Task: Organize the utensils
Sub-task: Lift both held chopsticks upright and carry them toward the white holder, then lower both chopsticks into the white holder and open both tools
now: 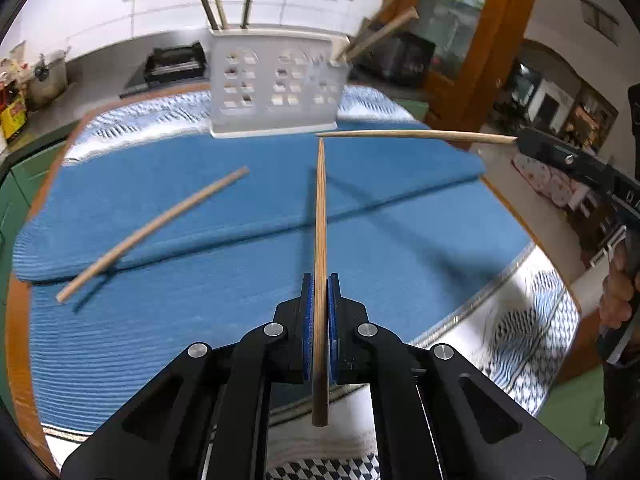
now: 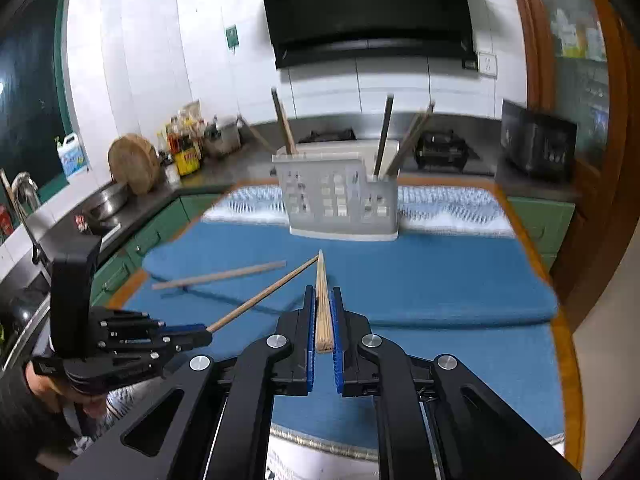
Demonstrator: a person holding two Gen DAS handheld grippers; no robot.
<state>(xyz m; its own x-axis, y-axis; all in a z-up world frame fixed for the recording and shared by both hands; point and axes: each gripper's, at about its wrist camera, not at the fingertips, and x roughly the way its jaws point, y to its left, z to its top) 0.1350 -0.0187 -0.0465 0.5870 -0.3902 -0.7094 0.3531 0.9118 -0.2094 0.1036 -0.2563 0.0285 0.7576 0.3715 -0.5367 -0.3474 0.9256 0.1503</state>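
Now both tongs are clenched, each on one wooden chopstick. The left tongs (image 1: 320,308) pinch the left-held chopstick (image 1: 320,216) between blue pads; its thin tip runs straight ahead, while its thick end sticks back past the pads toward the camera. The right tongs (image 2: 324,320) grip the right-held chopstick (image 2: 322,300) close to its thick end, and the rest points ahead toward the white utensil holder (image 2: 340,204).

From the left wrist view, the right tongs (image 1: 520,142) come in from the right side, and the two chopstick tips nearly meet, just ahead of the left tongs. A third, loose chopstick (image 1: 152,232) lies on the blue mat (image 1: 200,340) ahead and to the left of the left tongs, well apart from them. The mat covers the desk (image 1: 16,320).

The holder stands beyond both tongs at the far edge of the mat, with several chopsticks already upright in its compartments. A hand (image 1: 618,296) grasps the right tool's handle.
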